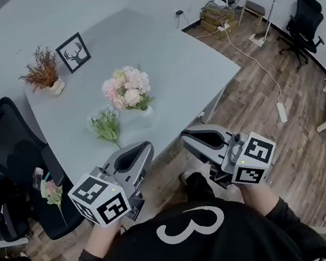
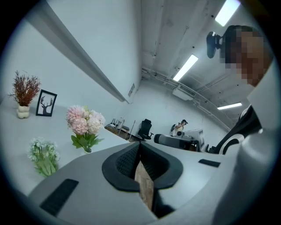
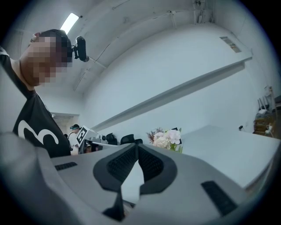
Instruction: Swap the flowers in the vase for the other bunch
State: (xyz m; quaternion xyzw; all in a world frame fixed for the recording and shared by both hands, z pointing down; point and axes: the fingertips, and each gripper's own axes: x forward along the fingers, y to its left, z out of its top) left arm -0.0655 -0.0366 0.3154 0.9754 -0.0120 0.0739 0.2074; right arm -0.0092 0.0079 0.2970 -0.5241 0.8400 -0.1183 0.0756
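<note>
A pink and cream bouquet (image 1: pixel 127 88) stands in a small white vase (image 1: pixel 147 116) near the middle of the grey table (image 1: pixel 182 61). A green and white bunch (image 1: pixel 107 125) lies on the table just left of the vase. Both grippers hover side by side off the table's near edge, pointing at the flowers. My left gripper (image 1: pixel 146 146) is shut with nothing in it, and so is my right gripper (image 1: pixel 185 136). The left gripper view shows the bouquet (image 2: pixel 84 121) and the bunch (image 2: pixel 43 156) beyond the closed jaws (image 2: pixel 139 147). The right gripper view shows the bouquet (image 3: pixel 169 138) past its closed jaws (image 3: pixel 137 151).
A dried reddish plant (image 1: pixel 43 70) in a small pot and a framed deer picture (image 1: pixel 73 52) stand at the table's far left. A black office chair (image 1: pixel 3 142) sits left of the table. Cables and boxes (image 1: pixel 220 13) lie on the wooden floor to the right.
</note>
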